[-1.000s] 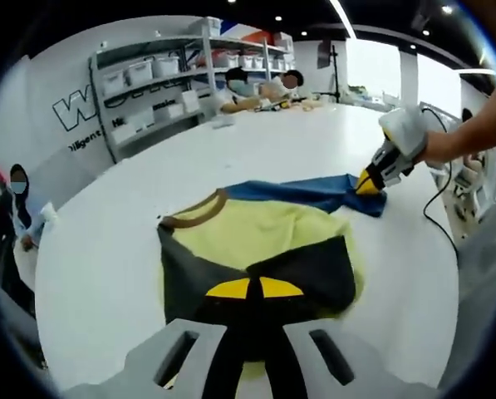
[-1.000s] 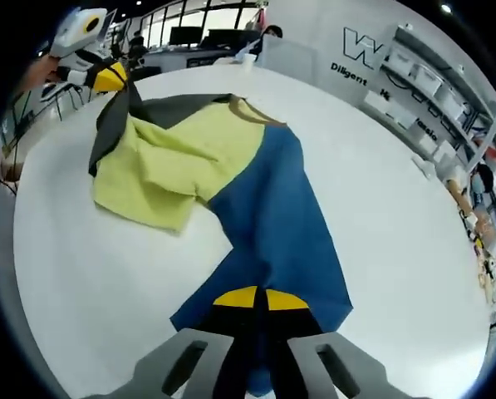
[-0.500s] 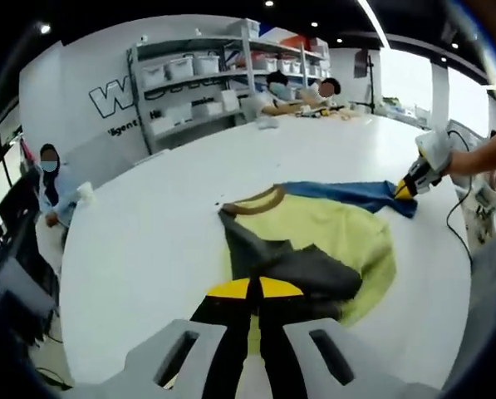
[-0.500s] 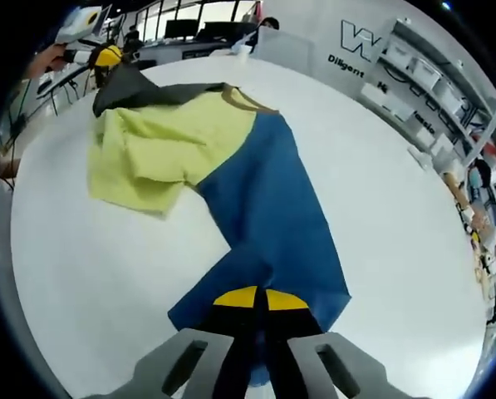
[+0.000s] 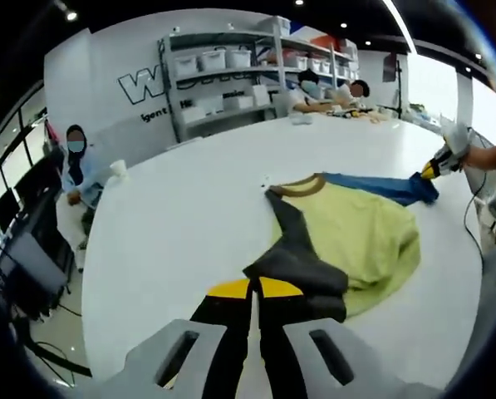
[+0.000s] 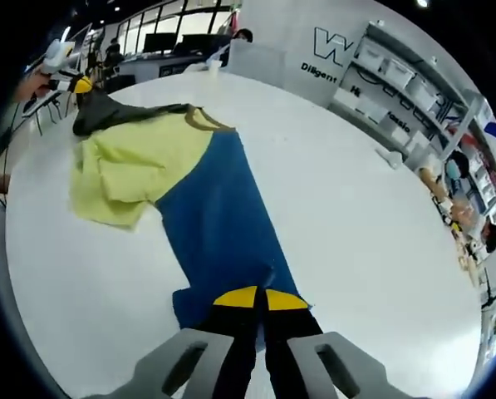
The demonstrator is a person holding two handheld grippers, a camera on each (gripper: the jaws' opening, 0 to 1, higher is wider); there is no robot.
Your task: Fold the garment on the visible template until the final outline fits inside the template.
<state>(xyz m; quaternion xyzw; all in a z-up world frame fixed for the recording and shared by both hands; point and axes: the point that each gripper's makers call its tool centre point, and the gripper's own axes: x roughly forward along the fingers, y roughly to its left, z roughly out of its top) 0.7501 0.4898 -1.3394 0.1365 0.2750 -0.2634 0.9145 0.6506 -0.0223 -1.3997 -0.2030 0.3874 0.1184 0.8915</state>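
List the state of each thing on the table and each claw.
Garment: unfolded, stretched out between the two claws, yellow part rumpled.
Blue section: pulled long and flat toward the right claw.
Dark section: pulled toward the left claw.
Left claw: shut on the dark section.
Right claw: shut on the blue section.
Table: white, garment lying on it.

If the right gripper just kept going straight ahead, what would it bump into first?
Most likely nothing new: the right gripper is already shut on the blue end of the garment, which stretches straight ahead across the white table. Beyond it lie the yellow part and the left gripper, though depth is hard to judge.
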